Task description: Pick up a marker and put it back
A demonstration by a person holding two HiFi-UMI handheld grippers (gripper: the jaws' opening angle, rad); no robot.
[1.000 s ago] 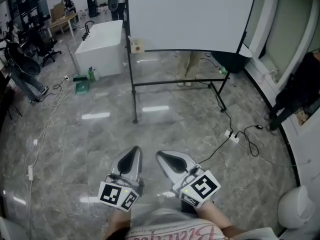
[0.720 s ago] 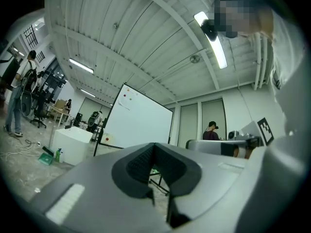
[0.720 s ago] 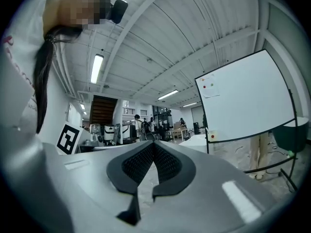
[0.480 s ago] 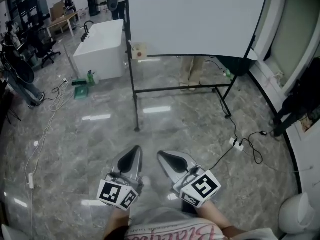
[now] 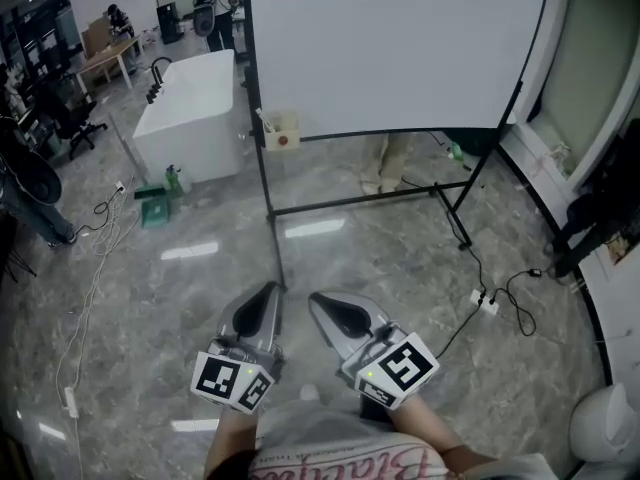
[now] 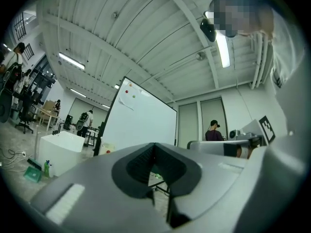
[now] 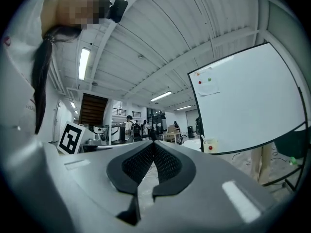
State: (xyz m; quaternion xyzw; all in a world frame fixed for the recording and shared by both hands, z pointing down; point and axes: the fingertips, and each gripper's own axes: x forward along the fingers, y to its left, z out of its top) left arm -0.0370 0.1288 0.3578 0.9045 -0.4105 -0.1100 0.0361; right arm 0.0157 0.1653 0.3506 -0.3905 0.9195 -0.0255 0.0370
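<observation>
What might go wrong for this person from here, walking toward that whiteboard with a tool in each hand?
Tripping seems the nearest risk: the whiteboard stand has legs low across the floor ahead, and a power strip with its cable lies to the right. Also, the left gripper and right gripper are both shut and empty. If they don't open in time, they might knock the small box on the whiteboard's frame.

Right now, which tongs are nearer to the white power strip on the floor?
Right. The right tongs are just left of the power strip; the left tongs are farther from it, beyond the right tongs.
</observation>
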